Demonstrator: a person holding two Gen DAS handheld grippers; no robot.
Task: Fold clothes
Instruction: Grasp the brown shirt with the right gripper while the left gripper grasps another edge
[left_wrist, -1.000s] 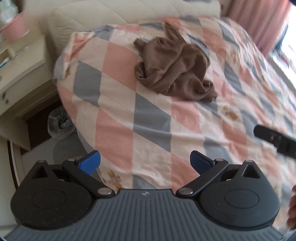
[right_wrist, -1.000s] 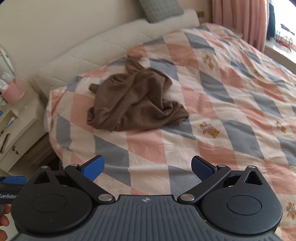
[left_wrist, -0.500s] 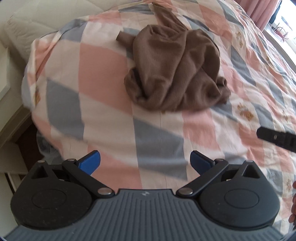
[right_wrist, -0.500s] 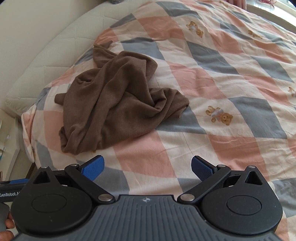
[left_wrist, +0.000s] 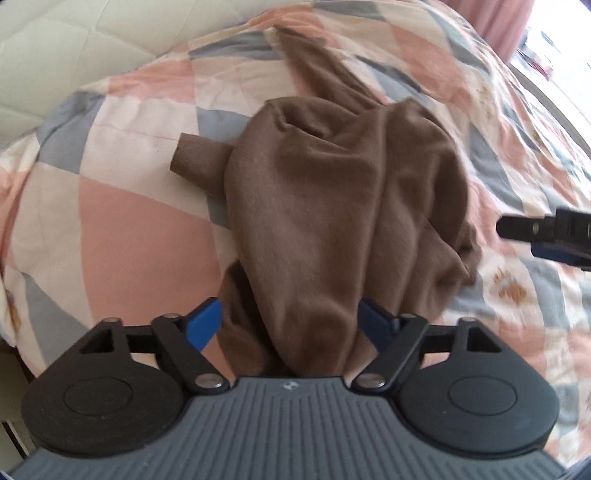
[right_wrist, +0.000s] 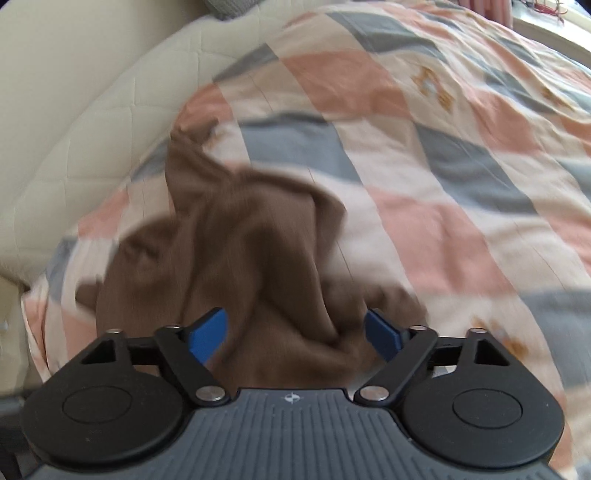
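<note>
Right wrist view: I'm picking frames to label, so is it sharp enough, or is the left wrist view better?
Right wrist view: brown garment and quilt smeared by motion blur. Left wrist view: garment fairly crisp, soft only at the fisheye edges; window corner blown out.

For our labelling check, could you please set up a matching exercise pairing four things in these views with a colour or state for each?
Things:
1. garment
2. duvet cover
3. left gripper
4. headboard

Descriptions:
A. cream, quilted
B. brown, crumpled in a heap
C. open, with cloth between its blue pads
D. checked in pink, grey and white

Pairs: 1-B, 2-D, 3-C, 4-A
</note>
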